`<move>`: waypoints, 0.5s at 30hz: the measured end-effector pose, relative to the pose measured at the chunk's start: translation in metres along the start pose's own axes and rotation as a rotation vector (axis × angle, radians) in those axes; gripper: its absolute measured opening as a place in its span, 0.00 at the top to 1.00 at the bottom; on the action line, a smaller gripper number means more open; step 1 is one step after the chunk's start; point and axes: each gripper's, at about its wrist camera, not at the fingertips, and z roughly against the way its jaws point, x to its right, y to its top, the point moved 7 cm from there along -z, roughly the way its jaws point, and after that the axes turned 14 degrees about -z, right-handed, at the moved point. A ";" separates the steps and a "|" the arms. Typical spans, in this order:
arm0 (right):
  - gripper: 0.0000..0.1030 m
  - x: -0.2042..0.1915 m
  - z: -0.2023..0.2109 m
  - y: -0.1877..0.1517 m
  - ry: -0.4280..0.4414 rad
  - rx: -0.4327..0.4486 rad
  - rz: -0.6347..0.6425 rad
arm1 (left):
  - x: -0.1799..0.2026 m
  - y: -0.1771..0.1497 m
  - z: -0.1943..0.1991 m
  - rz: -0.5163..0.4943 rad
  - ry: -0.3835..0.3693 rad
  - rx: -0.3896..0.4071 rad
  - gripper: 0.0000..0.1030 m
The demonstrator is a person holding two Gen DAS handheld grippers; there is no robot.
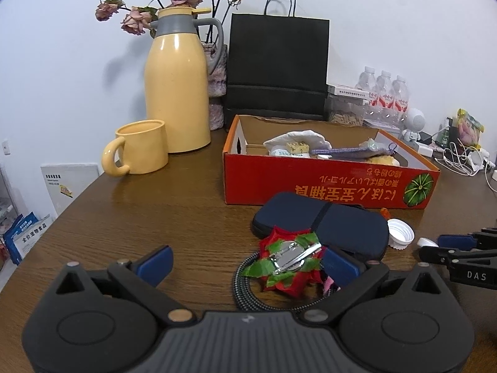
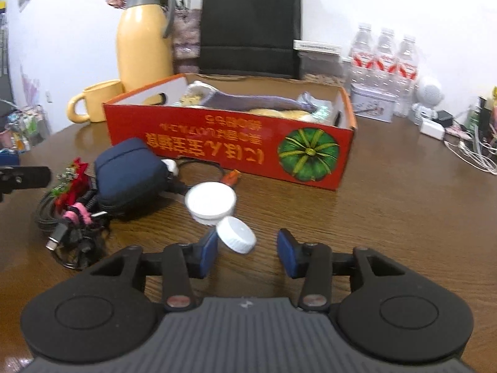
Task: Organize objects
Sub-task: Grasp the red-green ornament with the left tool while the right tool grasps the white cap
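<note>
A red cardboard box (image 1: 326,183) (image 2: 223,143) holds a purple pouch, cloth and small items. In front of it lie a navy zip case (image 1: 323,220) (image 2: 130,171), a red-and-green flower hair clip (image 1: 292,261) (image 2: 73,180) on a coiled braided cable (image 1: 245,283) (image 2: 59,217), and two white bottle caps (image 2: 211,202) (image 2: 236,234). My left gripper (image 1: 247,262) is open, its right pad beside the clip. My right gripper (image 2: 247,253) is open, with the small cap between its pads, touching the left one.
A yellow thermos (image 1: 177,84), yellow mug (image 1: 139,147), black paper bag (image 1: 276,65) and dried roses stand behind the box. Water bottles (image 2: 385,62), a tin (image 2: 372,105), a small white robot figure (image 2: 428,99) and white cables (image 2: 472,152) crowd the right.
</note>
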 end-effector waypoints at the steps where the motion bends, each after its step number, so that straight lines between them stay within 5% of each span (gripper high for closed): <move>1: 0.73 -0.003 0.000 -0.001 0.018 -0.008 0.008 | 0.001 0.000 -0.001 -0.003 0.000 -0.003 0.00; 15: 0.73 -0.002 0.011 0.004 0.003 0.067 0.003 | 0.014 0.006 -0.015 -0.060 -0.047 -0.031 0.00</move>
